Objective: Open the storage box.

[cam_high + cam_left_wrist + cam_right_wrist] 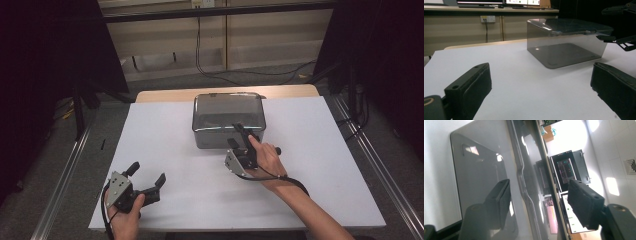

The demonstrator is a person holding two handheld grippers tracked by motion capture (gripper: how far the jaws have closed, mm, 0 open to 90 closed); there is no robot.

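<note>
- The left gripper sits at the lower left of the high view, held in a hand near the bottom edge of the white table. Its jaws stand wide apart with nothing between them, and it points toward the middle of the frame, seemingly parked clear of the work.
- In the left gripper view the two black jaws rise from the bottom corners, far apart, over bare table. Beyond them, right of centre, stands the smoky clear box, well apart from this gripper.
- The box stands on the table just above the centre of the high view, upright, its lid lying flat on top. Whether anything is inside cannot be told through the tinted walls.
- The right gripper is right of centre in the high view, at the box's lower right corner, turned on its side by the right hand.
- In the right gripper view the jaws stand about half open: one lies against the box's side wall, the other above the lid's top. The lid rim runs between them. This sideways hold probably serves to pinch the lid edge for lifting.
- The pads do not yet seem to press on the rim, so nothing is held.
- A cable trails along the right forearm.
</note>
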